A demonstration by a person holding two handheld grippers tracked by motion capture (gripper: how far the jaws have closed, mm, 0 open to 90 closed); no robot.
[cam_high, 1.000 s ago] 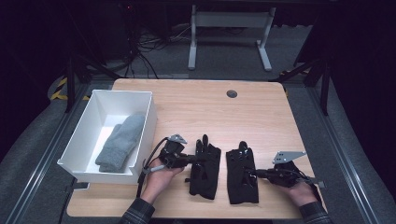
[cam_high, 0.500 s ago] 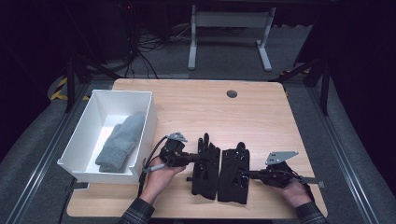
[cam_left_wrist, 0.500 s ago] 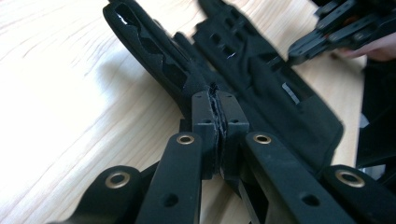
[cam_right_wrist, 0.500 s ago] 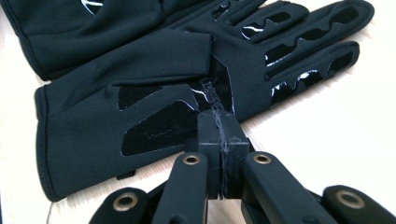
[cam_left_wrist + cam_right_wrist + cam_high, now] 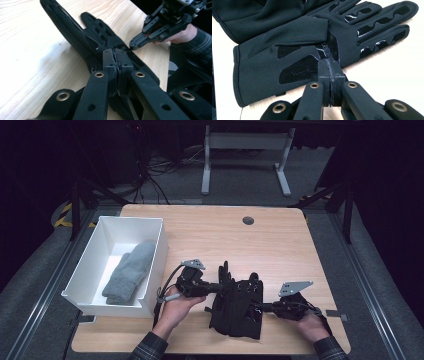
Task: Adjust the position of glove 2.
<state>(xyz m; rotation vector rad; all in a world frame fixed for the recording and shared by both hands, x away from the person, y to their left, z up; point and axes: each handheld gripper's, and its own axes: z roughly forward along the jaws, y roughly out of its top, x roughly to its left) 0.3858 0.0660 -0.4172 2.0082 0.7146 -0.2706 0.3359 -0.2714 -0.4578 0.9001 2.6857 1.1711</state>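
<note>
The wooden table [image 5: 280, 240] carries two black gloves lying side by side and touching at its near middle, between the person's two hands. The left glove [image 5: 226, 292] lies with its fingers pointing to the far side; the right glove [image 5: 248, 307] lies just beside it, palm patches up as the right gripper view shows. The left gripper [image 5: 216, 287], held in the left hand [image 5: 175, 307], has its jaws pressed together on a fold of the left glove's near edge, with cloth pinched between the pads in the left gripper view. The right gripper [image 5: 262, 308], held in the right hand [image 5: 307, 322], has its jaws closed at the right glove's palm edge; the pads meet with hardly a gap, and whether cloth lies between them I cannot tell. At the table's left edge stands a white bin [image 5: 95, 270], well apart from the gloves, just left of the left hand. Inside it lies a grey sock [image 5: 130, 271], flat on the floor of the bin. A dark round grommet [image 5: 248, 220] sits at the far side.
</note>
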